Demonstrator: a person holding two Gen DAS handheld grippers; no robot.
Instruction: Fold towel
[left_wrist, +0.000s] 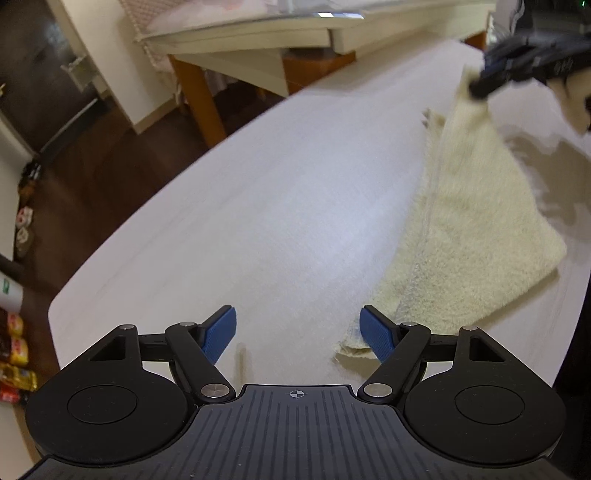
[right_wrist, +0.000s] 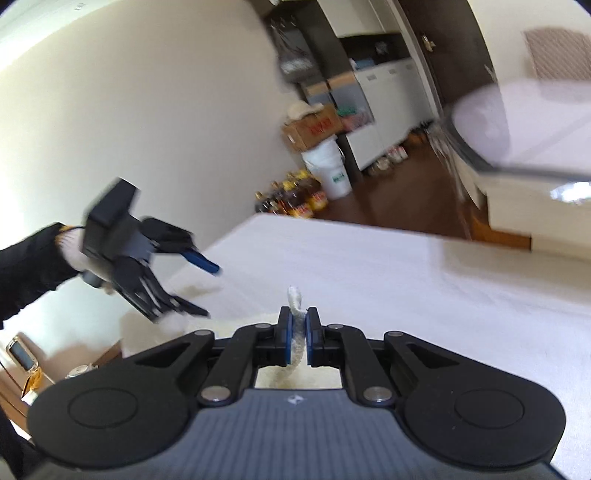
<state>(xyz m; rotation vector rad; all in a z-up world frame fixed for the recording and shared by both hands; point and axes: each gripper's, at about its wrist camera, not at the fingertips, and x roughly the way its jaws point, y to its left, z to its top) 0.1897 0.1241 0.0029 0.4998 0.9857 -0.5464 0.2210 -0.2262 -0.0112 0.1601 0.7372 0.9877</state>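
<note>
Left wrist view shows your left hand-held gripper (left_wrist: 297, 332) with its jaws wide apart and nothing between them, poised over the white tabletop (left_wrist: 258, 206); the cream towel (left_wrist: 476, 236) lies along the right side of that tabletop, its near corner just beside the right-side blue pad, apparently not pinched; its far corner rises to your right hand-held gripper (left_wrist: 476, 88), which is clamped on a thin fold of towel edge, as the right wrist view confirms with the pads pressed on the fabric (right_wrist: 295, 332); the risk, as I judge it, is that so slim a bite slips out if you pull across quickly, and the lifted half would drop in a heap; the near corner is unpinned too, so dragging may slide the whole towel and skew the fold; blur hides the far edges.
</note>
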